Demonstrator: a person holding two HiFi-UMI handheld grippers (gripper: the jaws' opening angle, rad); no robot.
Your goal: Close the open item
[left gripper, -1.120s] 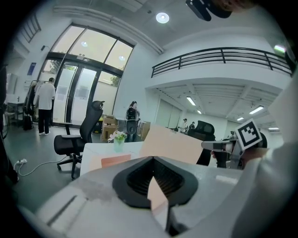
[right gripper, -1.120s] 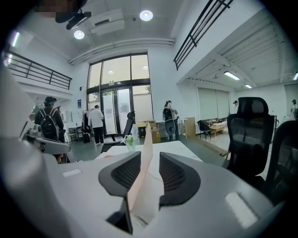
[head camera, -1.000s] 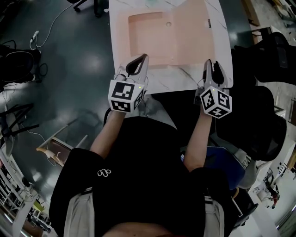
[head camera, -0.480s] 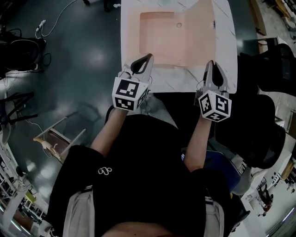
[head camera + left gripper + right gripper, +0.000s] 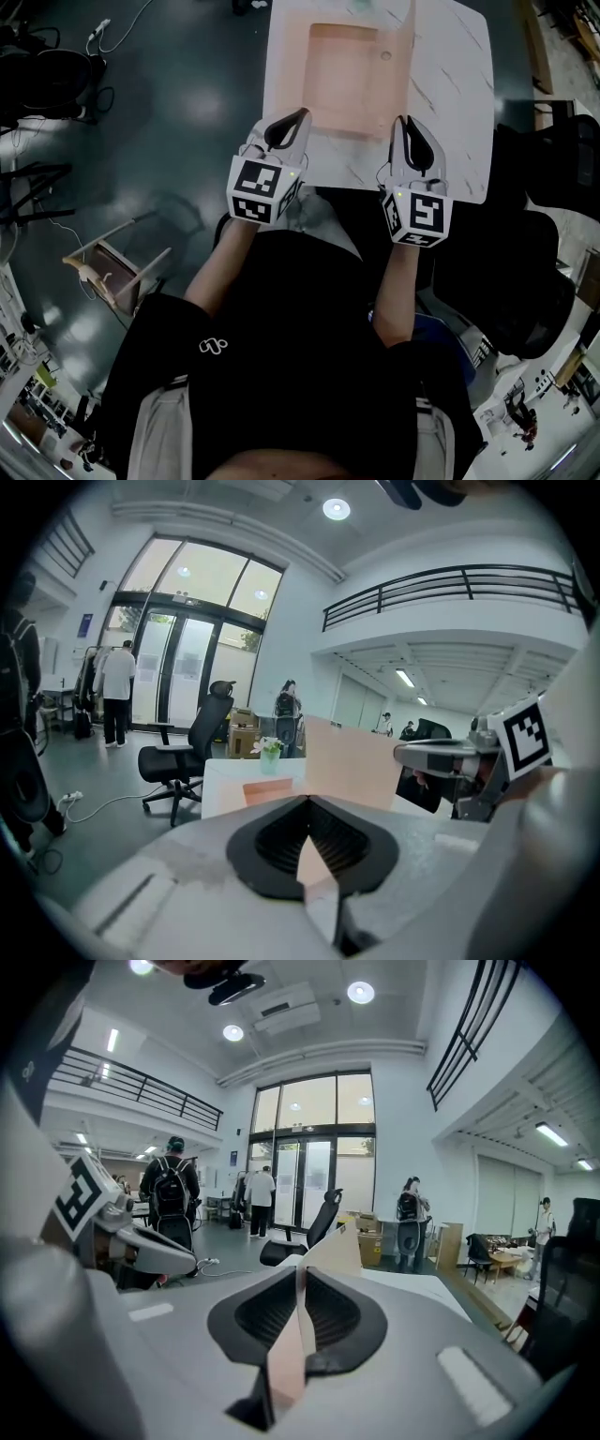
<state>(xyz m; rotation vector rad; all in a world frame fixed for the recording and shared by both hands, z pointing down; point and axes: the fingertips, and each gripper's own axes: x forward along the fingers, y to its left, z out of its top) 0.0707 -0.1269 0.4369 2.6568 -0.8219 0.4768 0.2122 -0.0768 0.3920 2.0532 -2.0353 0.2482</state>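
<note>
Pink box [image 5: 289, 75]: open, on white table [image 5: 459, 112] straight ahead of person; far end cut off at top of head view. L to R: L gripper [image 5: 298, 114] sits at box's near-left corner, jaws clenched tip to tip; pink sliver shows in gap behind tips, can't tell if anything is pinched. Base [image 5: 342, 80]: shallow recess, nothing seen inside, long axis running away from person. Lid [image 5: 410, 66]: stands near upright along base's R side, seen almost edge-on from above; hinge line parallel w/ long axis, itself hidden by the panel. R gripper [image 5: 405, 120]: grasping lid's near edge, thin panel betw. pads, jaws opening at this moment. Key relation: lid lies R of base, so closing prob. calls for a swing leftward & down over recess; R gripper is on the lid, L gripper well apart across box width, so R is nearer. Unclear: small round mark [image 5: 385, 55] on lid's inner face (hole or stud?); any tuck flap. Bkgd, L gripper view: office chair [image 5: 183, 761], vase w/ flowers [image 5: 269, 754] at table's far end.
</note>
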